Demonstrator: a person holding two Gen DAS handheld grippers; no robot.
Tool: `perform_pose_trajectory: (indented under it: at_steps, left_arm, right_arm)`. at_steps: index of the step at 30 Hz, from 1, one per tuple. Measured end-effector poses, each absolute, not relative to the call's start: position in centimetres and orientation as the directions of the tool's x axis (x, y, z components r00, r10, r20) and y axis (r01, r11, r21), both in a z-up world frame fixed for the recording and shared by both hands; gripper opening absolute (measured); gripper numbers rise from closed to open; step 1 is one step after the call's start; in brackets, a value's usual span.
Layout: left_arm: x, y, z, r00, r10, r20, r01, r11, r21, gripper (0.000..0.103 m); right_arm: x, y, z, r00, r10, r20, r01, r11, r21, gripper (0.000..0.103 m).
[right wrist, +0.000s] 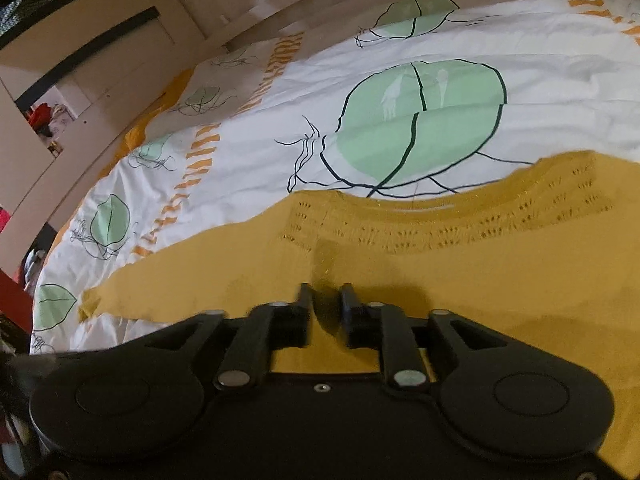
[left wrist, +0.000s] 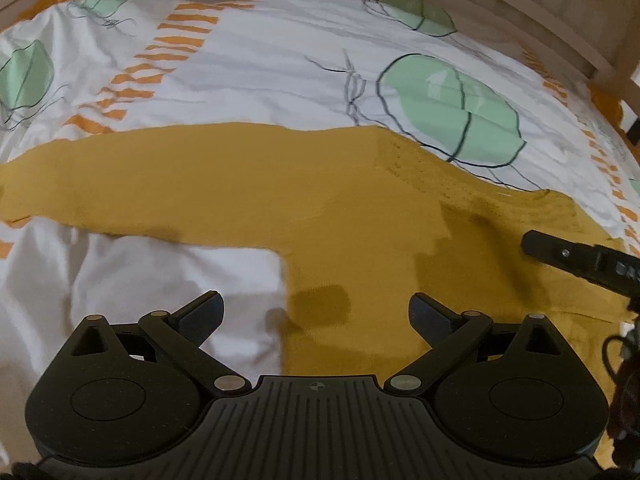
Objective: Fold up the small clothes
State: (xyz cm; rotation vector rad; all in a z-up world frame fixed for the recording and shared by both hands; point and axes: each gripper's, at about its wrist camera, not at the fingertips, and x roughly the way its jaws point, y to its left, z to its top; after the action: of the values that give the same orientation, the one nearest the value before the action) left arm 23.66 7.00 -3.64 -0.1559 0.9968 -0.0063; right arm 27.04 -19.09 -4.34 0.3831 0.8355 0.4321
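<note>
A mustard-yellow knit sweater (left wrist: 360, 208) lies flat on the bed, one sleeve (left wrist: 120, 188) stretched out to the left. My left gripper (left wrist: 316, 308) hovers over the spot where sleeve and body meet, jaws wide open with nothing between them. From the right edge a black finger of my right gripper (left wrist: 560, 254) reaches in over the sweater. In the right wrist view, the sweater (right wrist: 500, 280) shows its eyelet-patterned neckline (right wrist: 440, 220) and the sleeve's cuff (right wrist: 90, 300). My right gripper (right wrist: 327, 300) sits low over the shoulder area with a narrow gap between its fingers, and no cloth is pinched.
The bed carries a white duvet (left wrist: 280, 60) printed with green leaves and orange dashes. A wooden bed rail (left wrist: 540, 20) runs along the far side. Pale cupboards and shelves (right wrist: 80, 80) stand beyond the bed at the left in the right wrist view.
</note>
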Motion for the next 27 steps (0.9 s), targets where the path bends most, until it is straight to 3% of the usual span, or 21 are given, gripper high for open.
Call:
perform_pose_trajectory:
  at_steps: [1, 2, 11, 14, 16, 25, 26, 27]
  left_arm:
    - [23.9, 6.6, -3.6, 0.543, -0.083, -0.835, -0.056, 0.989, -0.134, 0.100]
    - [24.1, 6.1, -3.6, 0.543, -0.090, -0.835, -0.045, 0.990, -0.136, 0.100]
    - [27.0, -0.4, -4.5, 0.507, -0.178, -0.843, 0.075, 0.984, -0.163, 0.099]
    - [28.2, -2.0, -5.7, 0.477, -0.203, -0.855, 0.088, 0.979, -0.183, 0.080]
    - [28.8, -2.5, -6.5, 0.452, -0.216, -0.865, 0.073, 0.976, -0.205, 0.080]
    - [29.8, -4.4, -8.2, 0.459, -0.191, -0.868, 0.078, 0.981, -0.175, 0.080]
    - [29.8, -4.7, -8.2, 0.466, -0.184, -0.865, 0.085, 0.983, -0.164, 0.079]
    - [29.8, -5.0, -8.2, 0.474, -0.177, -0.863, 0.090, 0.984, -0.152, 0.070]
  right_arm:
    - [26.9, -19.4, -4.3, 0.603, 0.505, -0.617, -0.218, 0.849, 0.482, 0.060]
    - [26.6, -19.8, -4.1, 0.618, 0.496, -0.610, -0.218, 0.854, 0.473, 0.062]
    - [22.6, -26.5, -3.0, 0.710, 0.331, -0.622, -0.181, 0.939, 0.293, 0.068]
    - [21.2, -27.9, -3.3, 0.723, 0.291, -0.626, -0.188, 0.956, 0.227, 0.068]
    - [20.5, -28.5, -3.5, 0.731, 0.279, -0.622, -0.192, 0.960, 0.205, 0.069]
    - [21.5, -28.6, -4.5, 0.704, 0.367, -0.608, -0.237, 0.928, 0.286, 0.069]
    - [21.6, -28.6, -4.6, 0.699, 0.380, -0.606, -0.243, 0.923, 0.299, 0.069]
    - [21.6, -28.6, -4.6, 0.696, 0.389, -0.603, -0.251, 0.919, 0.303, 0.069]
